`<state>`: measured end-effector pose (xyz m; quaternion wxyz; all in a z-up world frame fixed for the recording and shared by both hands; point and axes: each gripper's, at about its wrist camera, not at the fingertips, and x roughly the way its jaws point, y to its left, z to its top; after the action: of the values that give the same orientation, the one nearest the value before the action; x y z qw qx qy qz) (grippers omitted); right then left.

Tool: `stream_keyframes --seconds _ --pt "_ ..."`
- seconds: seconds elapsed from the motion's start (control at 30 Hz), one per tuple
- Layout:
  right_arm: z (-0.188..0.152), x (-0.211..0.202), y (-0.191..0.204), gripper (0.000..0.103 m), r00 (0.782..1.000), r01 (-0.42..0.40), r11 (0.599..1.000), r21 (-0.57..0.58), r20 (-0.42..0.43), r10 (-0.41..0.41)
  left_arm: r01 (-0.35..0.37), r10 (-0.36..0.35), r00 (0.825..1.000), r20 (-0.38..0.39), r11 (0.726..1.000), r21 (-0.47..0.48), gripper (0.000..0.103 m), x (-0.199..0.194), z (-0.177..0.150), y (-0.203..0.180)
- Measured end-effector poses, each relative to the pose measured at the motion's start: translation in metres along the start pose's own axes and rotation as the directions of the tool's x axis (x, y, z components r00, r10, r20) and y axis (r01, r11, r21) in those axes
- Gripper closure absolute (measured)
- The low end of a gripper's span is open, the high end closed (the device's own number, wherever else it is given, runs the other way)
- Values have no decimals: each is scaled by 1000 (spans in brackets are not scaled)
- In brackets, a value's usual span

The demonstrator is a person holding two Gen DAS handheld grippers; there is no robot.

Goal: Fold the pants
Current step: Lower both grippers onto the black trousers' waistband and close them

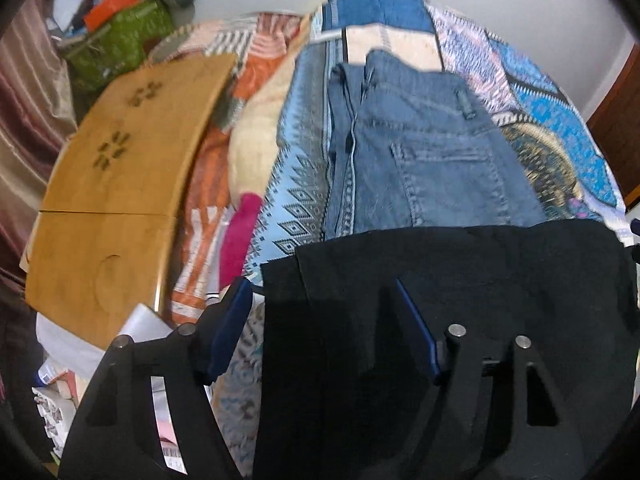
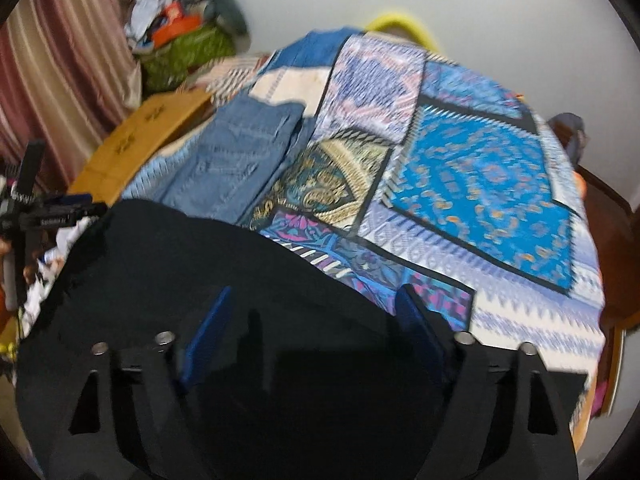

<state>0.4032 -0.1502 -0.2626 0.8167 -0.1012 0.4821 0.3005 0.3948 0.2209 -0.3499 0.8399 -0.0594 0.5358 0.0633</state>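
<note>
Black pants (image 1: 460, 280) lie on the patterned bedspread (image 1: 560, 120), near me in both views (image 2: 180, 260). My left gripper (image 1: 324, 292) is open, its blue-padded fingers (image 1: 230, 320) spread over the pants' left edge. My right gripper (image 2: 316, 300) is open too, its fingers (image 2: 208, 328) spread above the black cloth. Folded blue jeans (image 1: 420, 152) lie beyond the black pants, also seen in the right wrist view (image 2: 240, 160). The left gripper's body (image 2: 48, 212) shows at the left edge of the right wrist view.
A wooden lap table (image 1: 120, 168) lies on the bed to the left. A green bag (image 1: 120, 44) full of clutter stands at the back left by a striped curtain (image 2: 60, 60). A pink cloth (image 1: 240, 232) lies beside the bedspread. A wooden headboard (image 2: 616, 240) is at right.
</note>
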Motion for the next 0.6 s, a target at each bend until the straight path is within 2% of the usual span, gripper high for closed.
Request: stream_keyframes --seconds 0.13,0.27,0.3,0.33,0.37,0.43,0.5,0.6 --pt "2 26 -2 33 990 -109 994 -5 -88 108 30 -31 998 -54 999 -12 31 24 4 3" --pt "-5 33 3 34 990 -107 993 -57 -99 101 40 -40 997 -61 999 -9 32 36 6 1" --pt "-8 30 3 38 990 -108 992 -59 -94 103 44 -44 997 -60 999 -9 40 37 6 0" --pt "-8 30 3 46 991 -104 993 -61 -93 99 61 -62 996 -63 998 -12 53 38 7 -1" --pt "-10 27 2 52 993 -89 994 -63 -88 83 70 -72 995 -66 997 -23 56 38 8 -2" --pt "-13 24 0 83 994 -71 996 -52 -87 66 61 -63 996 -62 997 -36 65 36 10 -4" --pt "-12 24 -3 93 993 -79 996 -37 -91 75 53 -54 997 -54 998 -27 72 33 10 -7" --pt "-12 22 1 97 997 -43 997 -68 -67 38 22 -22 1000 -13 1000 -1 77 19 10 -14"
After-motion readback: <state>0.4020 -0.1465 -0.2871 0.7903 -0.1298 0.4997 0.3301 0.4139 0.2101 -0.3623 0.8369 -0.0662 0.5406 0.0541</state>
